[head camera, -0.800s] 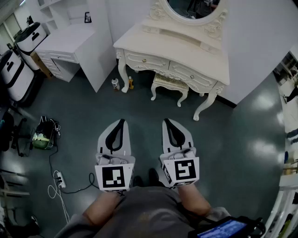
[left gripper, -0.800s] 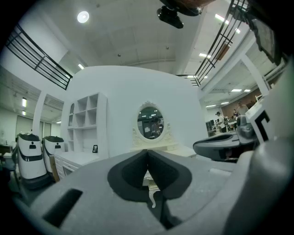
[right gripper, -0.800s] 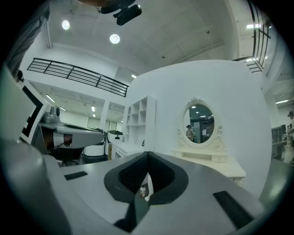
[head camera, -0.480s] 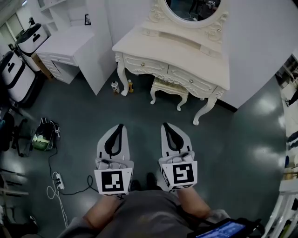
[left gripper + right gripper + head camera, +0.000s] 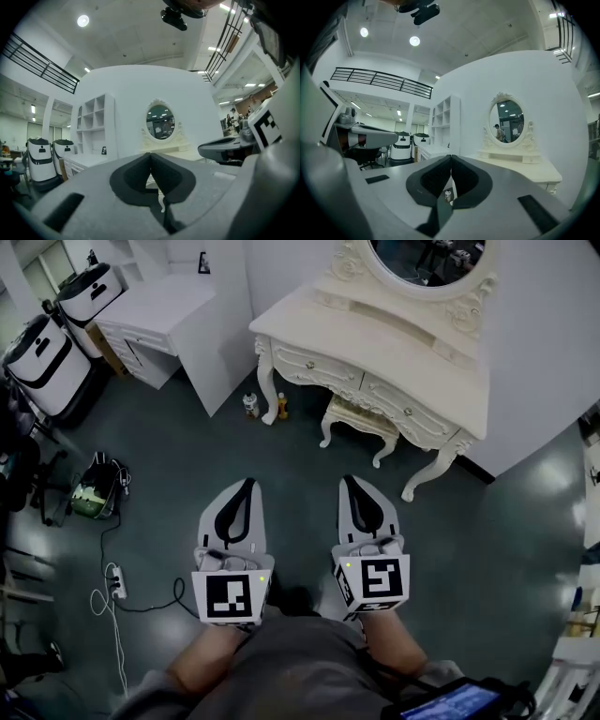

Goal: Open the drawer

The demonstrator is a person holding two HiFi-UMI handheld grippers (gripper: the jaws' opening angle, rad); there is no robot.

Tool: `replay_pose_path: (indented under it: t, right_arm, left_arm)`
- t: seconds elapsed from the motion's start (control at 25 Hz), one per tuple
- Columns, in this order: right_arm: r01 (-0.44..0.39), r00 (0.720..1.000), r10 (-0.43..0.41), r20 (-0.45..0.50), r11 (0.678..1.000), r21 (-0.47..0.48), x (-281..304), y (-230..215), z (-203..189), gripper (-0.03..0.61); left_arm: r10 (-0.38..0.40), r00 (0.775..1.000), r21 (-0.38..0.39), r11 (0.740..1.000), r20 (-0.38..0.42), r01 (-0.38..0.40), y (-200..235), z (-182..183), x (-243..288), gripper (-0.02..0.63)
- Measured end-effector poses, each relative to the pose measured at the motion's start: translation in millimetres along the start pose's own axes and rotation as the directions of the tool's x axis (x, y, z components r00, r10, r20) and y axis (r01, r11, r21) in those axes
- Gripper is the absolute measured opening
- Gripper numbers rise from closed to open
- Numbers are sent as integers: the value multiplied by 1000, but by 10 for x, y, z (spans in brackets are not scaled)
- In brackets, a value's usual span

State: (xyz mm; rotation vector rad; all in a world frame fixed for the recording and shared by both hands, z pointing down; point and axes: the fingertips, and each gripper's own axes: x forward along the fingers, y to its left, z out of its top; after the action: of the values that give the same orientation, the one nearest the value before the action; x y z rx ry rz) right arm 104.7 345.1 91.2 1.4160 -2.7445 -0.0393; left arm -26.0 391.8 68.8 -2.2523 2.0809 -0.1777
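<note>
A cream dressing table [image 5: 412, 343] with an oval mirror [image 5: 427, 257] stands ahead against the white wall. Its front holds two drawers, a left drawer [image 5: 314, 365] and a right drawer [image 5: 405, 409], each with small knobs. Both grippers are held level over the floor, well short of the table. My left gripper [image 5: 247, 484] is shut and holds nothing; its tips meet in the left gripper view [image 5: 150, 154]. My right gripper [image 5: 349, 481] is shut too, empty, tips together in the right gripper view [image 5: 450, 157]. The table and mirror [image 5: 509, 120] show ahead there.
A cream stool [image 5: 359, 418] sits tucked under the table. Two small bottles [image 5: 250, 405] stand on the floor by its left leg. A white desk [image 5: 173, 310] is at the left, white machines [image 5: 52, 357] beyond it. A power strip [image 5: 116, 585] and cables lie at the left.
The head view has shifted, so the table and desk now sit further right and lower in the picture. Both grippers stay shut, side by side, in much the same place.
</note>
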Motion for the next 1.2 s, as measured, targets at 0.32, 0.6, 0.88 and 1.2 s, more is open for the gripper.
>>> replay_pose_path:
  t: [0.32,0.6,0.88,1.2]
  right_arm:
    - [-4,1000,4,-24,1000,-7,499,-136,-184,14]
    - [30,997,-29,-77,1000,7,1193,-293,-394,14]
    - [63,990,-62,-123,998,3,1989,-412,-448,14]
    - [144,985,-144,-97,990,-14,2616,-647,-216,14]
  left_arm:
    - [13,1000,-4,1000,-13,-13,200,-172,487,15]
    - [-22,999,-33,999,-41,20,512,-376,1171,15]
    - [-83,994,-51,996,-75,79,893,-521,1945,15]
    - [-170,985,-61,984,-40,168,1143,-409,2714,15]
